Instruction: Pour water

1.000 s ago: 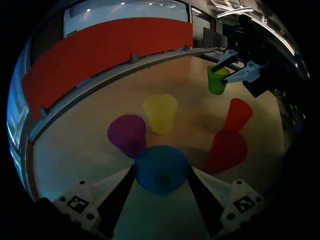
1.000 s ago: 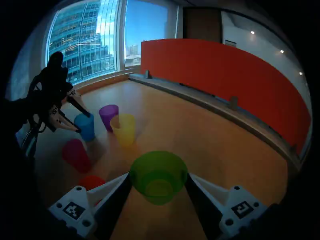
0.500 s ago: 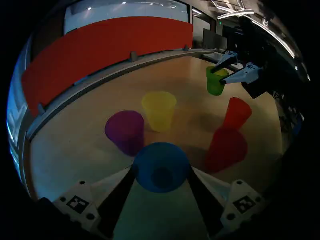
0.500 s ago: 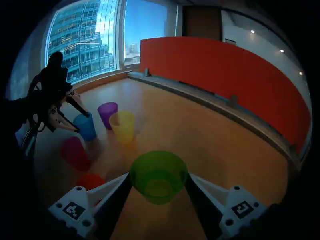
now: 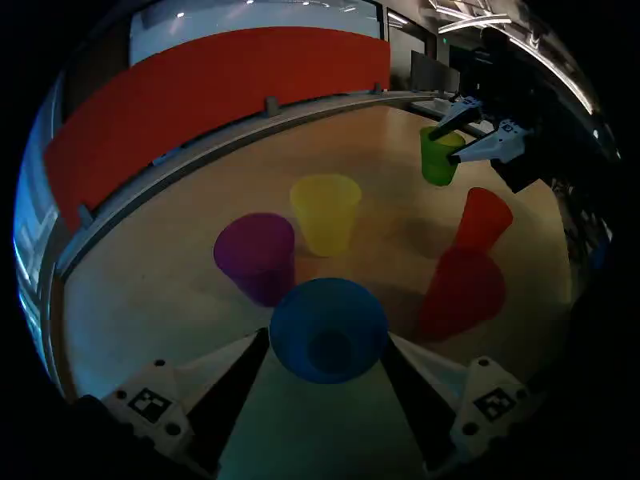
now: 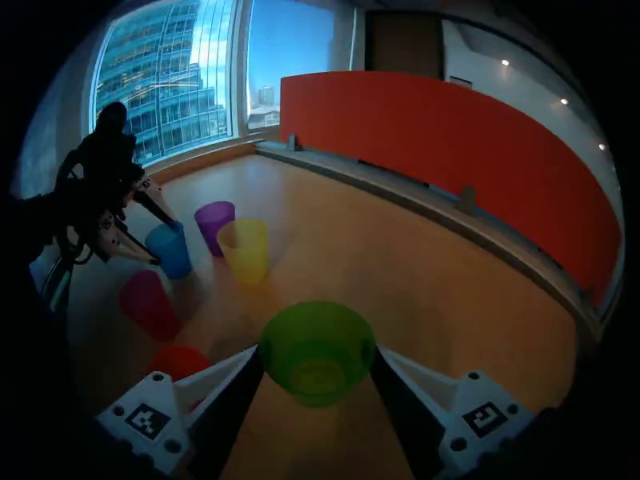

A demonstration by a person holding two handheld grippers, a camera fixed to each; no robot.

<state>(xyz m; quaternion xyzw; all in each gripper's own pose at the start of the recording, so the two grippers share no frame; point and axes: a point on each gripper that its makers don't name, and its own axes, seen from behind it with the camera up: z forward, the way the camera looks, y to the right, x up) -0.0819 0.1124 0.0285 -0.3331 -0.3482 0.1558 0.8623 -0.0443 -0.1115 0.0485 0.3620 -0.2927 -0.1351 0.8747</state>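
My left gripper [image 5: 326, 338] is shut on a blue cup [image 5: 328, 316], whose open mouth faces the camera. Just beyond it on the wooden table [image 5: 144, 296] stand a purple cup [image 5: 256, 254] and a yellow cup [image 5: 324, 210], both upright. Two reddish cups [image 5: 462, 290] [image 5: 483, 218] stand upside down to the right. My right gripper [image 6: 317, 356] is shut on a green cup [image 6: 317, 346]. In the left gripper view, the green cup [image 5: 437, 160] and the right gripper [image 5: 442, 149] sit at the far right. The left gripper [image 6: 162, 244] with the blue cup [image 6: 170, 250] is at the left in the right gripper view.
A grey rail [image 5: 184, 164] and a red partition [image 6: 448, 136] run along the table's far edge. Large windows [image 6: 168, 80] stand behind the person's dark outline [image 6: 96, 184]. Bare tabletop [image 6: 416, 280] lies between the green cup and the rail.
The blue cup has tipped a little, showing more of its inside. In the left gripper view the green cup has drifted slightly up and away. The standing cups have not moved.
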